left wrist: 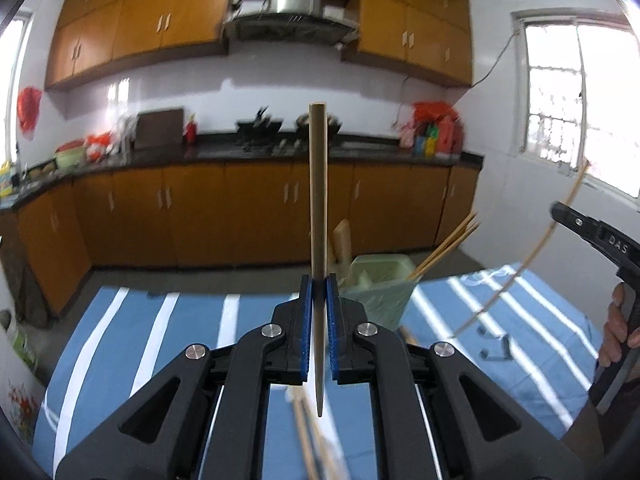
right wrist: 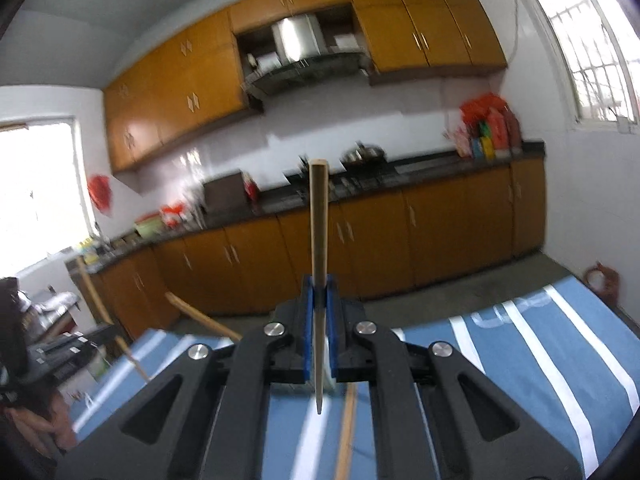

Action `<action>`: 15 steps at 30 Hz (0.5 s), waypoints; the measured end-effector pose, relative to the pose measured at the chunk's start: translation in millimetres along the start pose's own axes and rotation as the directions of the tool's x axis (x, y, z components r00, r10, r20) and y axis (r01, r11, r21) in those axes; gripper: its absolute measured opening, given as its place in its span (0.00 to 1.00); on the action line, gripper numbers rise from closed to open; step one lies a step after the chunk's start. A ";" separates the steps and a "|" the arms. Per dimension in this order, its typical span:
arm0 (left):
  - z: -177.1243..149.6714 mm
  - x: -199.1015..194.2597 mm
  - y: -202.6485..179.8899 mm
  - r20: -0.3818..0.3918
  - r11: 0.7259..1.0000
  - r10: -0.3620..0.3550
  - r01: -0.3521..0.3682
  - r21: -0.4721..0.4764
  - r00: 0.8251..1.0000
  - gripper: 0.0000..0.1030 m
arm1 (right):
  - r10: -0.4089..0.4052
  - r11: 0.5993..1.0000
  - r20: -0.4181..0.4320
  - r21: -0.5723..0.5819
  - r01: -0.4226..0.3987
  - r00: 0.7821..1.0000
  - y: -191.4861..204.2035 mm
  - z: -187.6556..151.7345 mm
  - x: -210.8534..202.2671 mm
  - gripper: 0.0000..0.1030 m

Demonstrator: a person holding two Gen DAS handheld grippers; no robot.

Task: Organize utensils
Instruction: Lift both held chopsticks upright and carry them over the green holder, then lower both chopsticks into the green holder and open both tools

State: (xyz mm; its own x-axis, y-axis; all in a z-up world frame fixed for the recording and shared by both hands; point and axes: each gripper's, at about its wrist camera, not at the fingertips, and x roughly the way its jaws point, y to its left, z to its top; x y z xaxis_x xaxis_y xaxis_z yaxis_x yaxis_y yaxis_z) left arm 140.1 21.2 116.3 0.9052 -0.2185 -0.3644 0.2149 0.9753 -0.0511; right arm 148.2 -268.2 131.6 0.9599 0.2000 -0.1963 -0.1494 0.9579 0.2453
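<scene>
While both tools hang above the table, each is clamped on a single utensil. Left gripper (left wrist: 319,292): blue-padded jaws pressed tight against a tapered, pale wooden chopstick (left wrist: 319,184), held upright, blunt square end up, pointed tip below the pads. Right gripper (right wrist: 319,292): same closure, pads pinching a second tapered wooden chopstick (right wrist: 319,216), also upright with the point hanging down.

Just beyond the left gripper stands a pale green plastic utensil holder (left wrist: 380,284) on the blue cloth with white stripes (left wrist: 132,344) that covers the table. Several thin bamboo chopsticks (left wrist: 444,246) lean out of it to the right; a broader wooden handle (left wrist: 343,240) rises from its left side, possibly a spatula, too blurred to say. More wooden sticks (left wrist: 308,436) lie on the cloth under the left gripper, and one wooden stick (right wrist: 347,432) lies under the right.

At the right edge of the left view, a hand (left wrist: 618,328) grips the other tool's black handle.

Background: orange wood-fronted kitchen cabinets (left wrist: 240,204), dark countertop (left wrist: 216,154), steel range hood (left wrist: 294,4), bright window (left wrist: 576,92).
</scene>
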 end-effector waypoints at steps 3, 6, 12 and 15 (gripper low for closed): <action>21.2 -0.4 -19.9 0.071 0.999 -0.034 0.033 0.009 0.997 0.07 | 0.035 0.999 0.065 -0.007 -0.034 0.997 14.3 16.6 -1.9 0.07; 36.8 2.3 -33.4 0.142 0.999 -0.042 0.041 0.011 0.989 0.07 | 0.043 0.999 0.121 -0.030 -0.039 0.992 28.0 26.5 3.7 0.07; 63.3 39.7 -36.7 0.228 0.997 0.006 0.012 -0.074 0.974 0.07 | 0.031 0.999 0.153 -0.040 -0.026 0.988 35.2 31.7 38.3 0.07; 63.5 55.0 -32.8 0.256 0.995 0.038 -0.012 -0.101 0.966 0.07 | 0.012 0.999 0.144 -0.035 -0.007 0.989 30.8 28.4 59.8 0.07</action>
State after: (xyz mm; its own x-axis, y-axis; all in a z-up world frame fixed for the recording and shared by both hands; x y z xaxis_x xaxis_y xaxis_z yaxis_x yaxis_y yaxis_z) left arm 206.1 -24.9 156.9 0.9763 -0.1827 -0.1162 0.1660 0.9761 -0.1402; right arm 207.8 -232.7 154.4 0.9822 0.1798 -0.0540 -0.1646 0.9630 0.2136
